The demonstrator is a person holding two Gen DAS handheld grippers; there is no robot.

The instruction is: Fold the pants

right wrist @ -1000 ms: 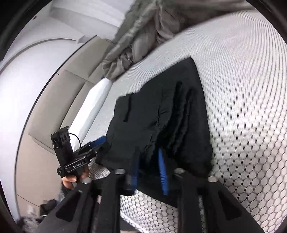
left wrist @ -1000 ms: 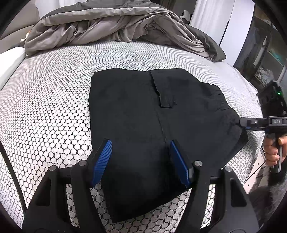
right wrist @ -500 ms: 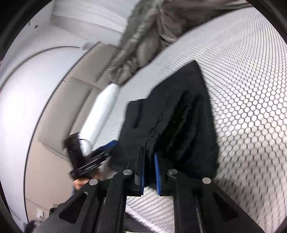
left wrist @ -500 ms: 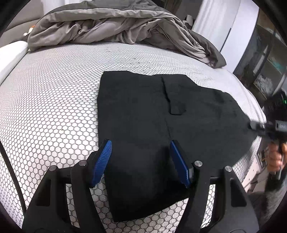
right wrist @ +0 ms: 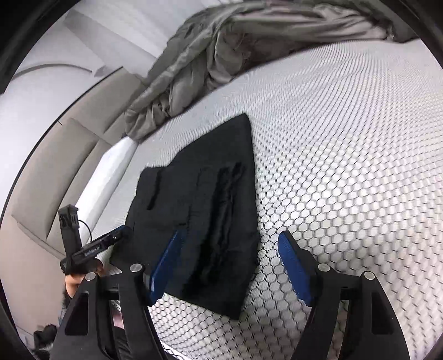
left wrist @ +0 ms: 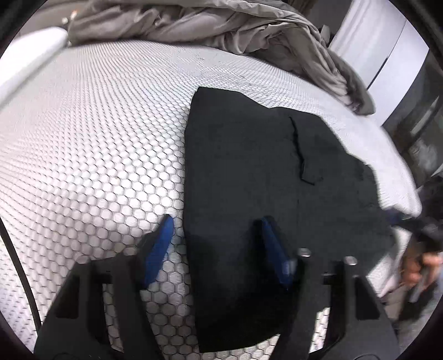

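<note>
The left gripper [left wrist: 216,249], its jaws just narrowing but still apart, straddles the near left edge of the folded black fabric pants [left wrist: 263,193], gripping nothing. The pants lie flat on the bed's white honeycomb-textured mattress [left wrist: 97,138], bare to the left, a crumpled grey duvet [left wrist: 221,25] behind. The right gripper [right wrist: 229,265], just sprung wide, holds nothing

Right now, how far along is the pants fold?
Done: the black pants lie folded into a compact stack on the honeycomb bed cover.

In hand: nothing. The right tool has just opened, its jaws clear of the waistband end. The left tool straddles the near left edge, jaws closing but not pressing.

Left: possibly one more fold or some straightening; the right edge looks uneven.
</note>
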